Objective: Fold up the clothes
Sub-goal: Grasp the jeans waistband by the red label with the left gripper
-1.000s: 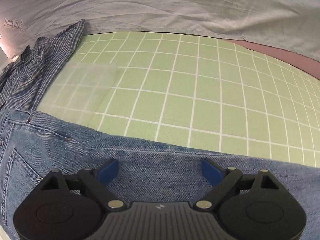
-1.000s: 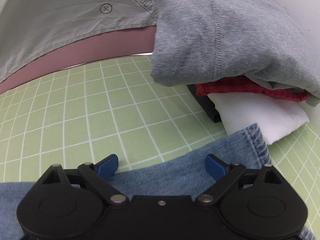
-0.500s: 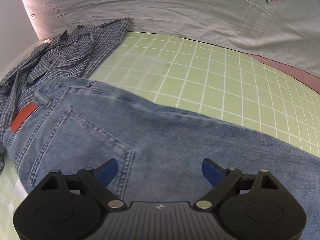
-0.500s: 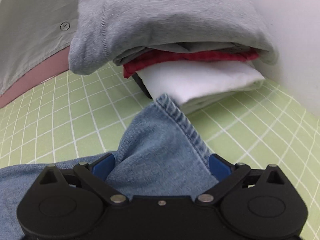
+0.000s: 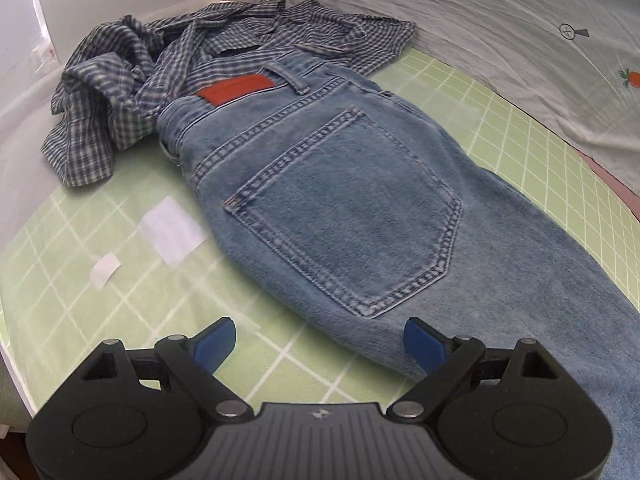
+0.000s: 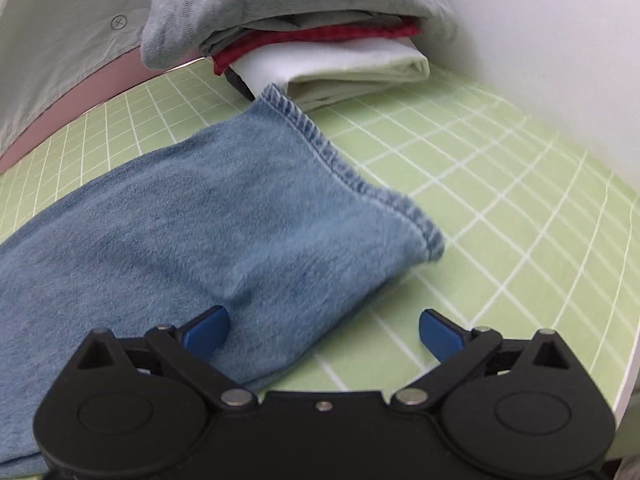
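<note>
Across the green mat [image 5: 120, 312] lie the jeans [image 5: 360, 200], waistband upper left against a checked shirt [image 5: 120, 80]; bare mat shows lower left. Left gripper [image 5: 320, 340] and right gripper [image 6: 324, 328] both gape wide, holding nothing, the right over the hem [image 6: 344, 168] edge near stacked clothes [image 6: 300, 20].

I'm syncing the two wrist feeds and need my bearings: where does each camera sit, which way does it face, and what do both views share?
Left wrist: sits on the left gripper, looking along its open fingers at the jeans' waist and back pocket, with the checked shirt beyond.
Right wrist: sits on the right gripper, facing the jeans' leg hem and the folded stack.
Shared: the jeans and the green grid mat; no hand shows.
</note>
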